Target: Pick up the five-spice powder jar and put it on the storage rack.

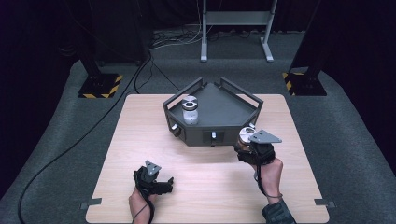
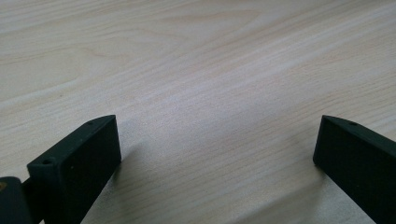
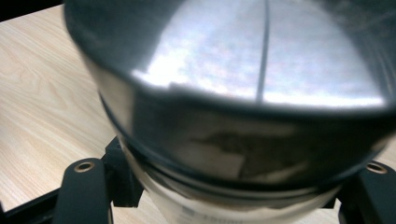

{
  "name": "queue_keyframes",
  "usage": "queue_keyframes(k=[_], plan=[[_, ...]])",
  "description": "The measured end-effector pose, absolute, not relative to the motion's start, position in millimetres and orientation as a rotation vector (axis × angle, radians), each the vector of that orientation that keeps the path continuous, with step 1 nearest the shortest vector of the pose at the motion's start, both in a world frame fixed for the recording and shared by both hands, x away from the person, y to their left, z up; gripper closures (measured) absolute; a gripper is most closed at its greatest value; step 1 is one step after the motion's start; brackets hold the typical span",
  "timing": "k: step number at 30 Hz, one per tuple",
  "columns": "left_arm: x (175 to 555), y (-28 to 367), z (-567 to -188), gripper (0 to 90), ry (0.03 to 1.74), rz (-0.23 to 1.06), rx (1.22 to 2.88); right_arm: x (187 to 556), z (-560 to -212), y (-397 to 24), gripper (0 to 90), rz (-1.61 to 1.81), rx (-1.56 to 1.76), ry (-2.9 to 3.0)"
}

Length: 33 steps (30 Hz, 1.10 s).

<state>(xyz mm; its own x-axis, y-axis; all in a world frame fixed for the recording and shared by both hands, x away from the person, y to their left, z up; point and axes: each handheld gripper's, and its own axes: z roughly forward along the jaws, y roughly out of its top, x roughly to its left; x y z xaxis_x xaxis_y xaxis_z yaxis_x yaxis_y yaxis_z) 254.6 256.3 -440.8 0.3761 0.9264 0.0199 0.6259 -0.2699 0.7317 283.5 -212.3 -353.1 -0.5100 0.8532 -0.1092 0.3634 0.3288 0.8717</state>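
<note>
The right gripper [image 1: 246,140] is clamped on a jar with a silver lid [image 1: 244,134], holding it just off the front right wall of the dark grey tray [image 1: 229,109], toward the right edge of the tabletop [image 1: 140,140]. In the right gripper view the jar [image 3: 243,140] sits right between the two black jaws, its shiny lid close to the camera and its pale labelled body pinched low down by the pads on both sides. A second jar [image 1: 190,110], with a white body and silver lid, stands upright inside the tray near its left wall. The left gripper [image 1: 161,183] rests near the front edge of the tabletop, left of centre, well apart from both jars; its jaws stand wide with only bare wood between them.
</note>
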Motion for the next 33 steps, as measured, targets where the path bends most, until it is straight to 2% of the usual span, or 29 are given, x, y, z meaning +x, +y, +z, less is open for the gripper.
queue_keyframes(k=[33], plan=[[255.1, 257.2, -440.8, 0.7, 1.332, 0.597, 1.999, 309.1, -335.2, -208.1, 30.5, 1.106, 1.06, 2.033]])
